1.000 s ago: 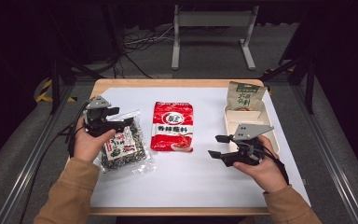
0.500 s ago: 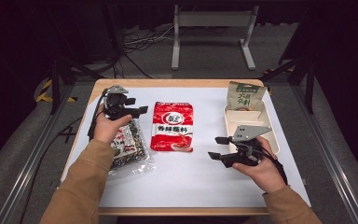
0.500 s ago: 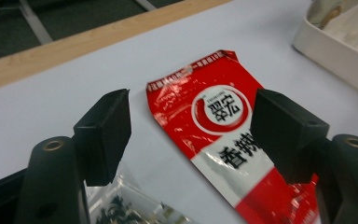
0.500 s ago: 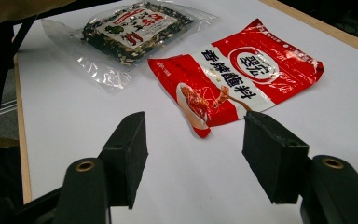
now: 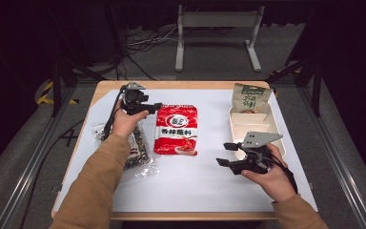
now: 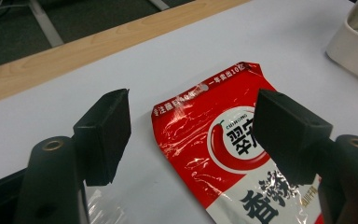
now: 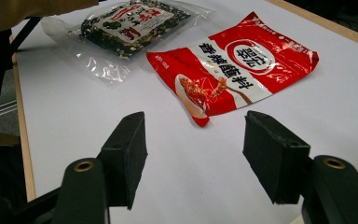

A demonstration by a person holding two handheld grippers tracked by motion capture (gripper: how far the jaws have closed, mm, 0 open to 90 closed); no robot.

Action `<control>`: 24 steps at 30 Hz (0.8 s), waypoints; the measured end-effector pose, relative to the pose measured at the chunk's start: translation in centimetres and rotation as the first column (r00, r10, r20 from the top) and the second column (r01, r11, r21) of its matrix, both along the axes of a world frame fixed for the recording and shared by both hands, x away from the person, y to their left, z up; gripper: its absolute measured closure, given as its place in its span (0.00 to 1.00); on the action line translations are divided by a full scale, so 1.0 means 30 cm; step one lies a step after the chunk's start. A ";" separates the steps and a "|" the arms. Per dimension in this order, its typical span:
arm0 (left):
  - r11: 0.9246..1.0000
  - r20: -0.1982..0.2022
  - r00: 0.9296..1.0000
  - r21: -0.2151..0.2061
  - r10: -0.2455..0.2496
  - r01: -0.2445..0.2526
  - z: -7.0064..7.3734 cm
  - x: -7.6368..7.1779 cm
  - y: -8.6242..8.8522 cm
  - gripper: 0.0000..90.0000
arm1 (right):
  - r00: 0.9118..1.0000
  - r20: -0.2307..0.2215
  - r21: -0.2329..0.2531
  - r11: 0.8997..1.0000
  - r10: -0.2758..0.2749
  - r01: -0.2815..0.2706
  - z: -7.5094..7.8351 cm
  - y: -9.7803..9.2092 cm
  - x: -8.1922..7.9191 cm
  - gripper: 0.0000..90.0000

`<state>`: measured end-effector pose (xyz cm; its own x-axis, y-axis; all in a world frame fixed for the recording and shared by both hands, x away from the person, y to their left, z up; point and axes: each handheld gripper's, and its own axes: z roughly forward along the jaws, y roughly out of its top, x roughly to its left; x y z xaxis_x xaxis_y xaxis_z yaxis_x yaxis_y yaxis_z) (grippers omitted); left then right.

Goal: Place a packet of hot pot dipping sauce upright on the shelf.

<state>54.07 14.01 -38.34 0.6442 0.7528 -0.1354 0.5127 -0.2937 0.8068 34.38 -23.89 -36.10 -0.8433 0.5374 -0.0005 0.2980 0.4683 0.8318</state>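
White surface is lying under us; we are holding the left claw wide open just above the red seasoning packet, risking crumpling its slippery corner; the right claw is idling open.

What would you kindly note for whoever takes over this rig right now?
Left claw: open, at the far left corner of the red seasoning packet, holding nothing.
Right claw: open, empty, beside the white tray.
Clear packet of dark dried food lies partly under the left forearm; green pouch stands at the tray's far end.
Done: nothing grasped.
Left: probably close on the red packet.
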 end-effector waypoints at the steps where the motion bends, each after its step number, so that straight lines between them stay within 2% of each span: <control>1: 1.000 -0.006 1.000 -0.001 0.003 -0.003 -0.010 0.009 -0.001 0.32 | 1.000 0.001 -0.001 1.000 0.000 0.000 -0.001 0.000 -0.002 0.44; 2: 1.000 -0.028 1.000 -0.003 0.013 -0.013 -0.022 0.018 -0.006 0.32 | 1.000 0.000 -0.001 1.000 0.000 0.000 -0.002 0.000 -0.004 0.44; 6: 1.000 -0.061 0.998 0.005 0.014 -0.014 -0.042 0.049 -0.020 0.32 | 1.000 -0.003 -0.001 1.000 0.003 -0.003 -0.005 -0.003 -0.014 0.44; 8: 1.000 -0.073 0.997 -0.004 0.020 -0.021 -0.051 0.068 -0.029 0.32 | 1.000 -0.005 -0.001 1.000 0.000 0.000 -0.007 -0.007 -0.020 0.44; 9: 1.000 -0.067 0.997 0.001 0.024 -0.024 -0.054 0.074 -0.030 0.32 | 1.000 -0.005 0.000 1.000 -0.003 0.003 -0.009 -0.010 -0.023 0.44; 10: 0.999 -0.072 0.997 -0.013 0.036 -0.037 -0.064 0.086 -0.032 0.32 | 1.000 -0.006 0.000 1.000 -0.004 0.004 -0.009 -0.012 -0.025 0.44; 11: 0.999 -0.090 0.995 -0.016 0.038 -0.040 -0.075 0.099 -0.035 0.32 | 1.000 -0.006 0.000 1.000 -0.007 0.007 -0.011 -0.016 -0.029 0.44; 12: 0.999 -0.090 0.995 -0.016 0.038 -0.040 -0.075 0.099 -0.035 0.32 | 1.000 -0.006 0.000 1.000 -0.007 0.007 -0.011 -0.016 -0.029 0.44; 15: 0.999 -0.100 0.994 0.023 0.048 -0.046 -0.096 0.120 -0.050 0.33 | 1.000 -0.009 -0.001 1.000 -0.010 0.010 -0.017 -0.021 -0.040 0.44; 18: 0.999 -0.115 0.993 0.009 0.034 -0.034 -0.112 0.130 -0.062 0.34 | 1.000 -0.012 -0.002 1.000 -0.010 0.010 -0.019 -0.026 -0.048 0.44; 20: 0.999 -0.123 0.992 0.026 0.028 -0.025 -0.127 0.136 -0.069 0.34 | 1.000 -0.010 0.004 1.000 -0.015 0.015 -0.018 -0.033 -0.052 0.44; 24: 0.999 -0.143 0.989 0.029 0.026 -0.022 -0.148 0.147 -0.076 0.33 | 1.000 -0.013 0.006 1.000 -0.024 0.024 -0.022 -0.046 -0.058 0.44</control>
<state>58.48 11.74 -42.77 0.6011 0.7726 -0.2042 0.6299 -0.3009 0.7160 32.65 -25.27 -36.75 -0.8299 0.5577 0.0138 0.3202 0.4560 0.8304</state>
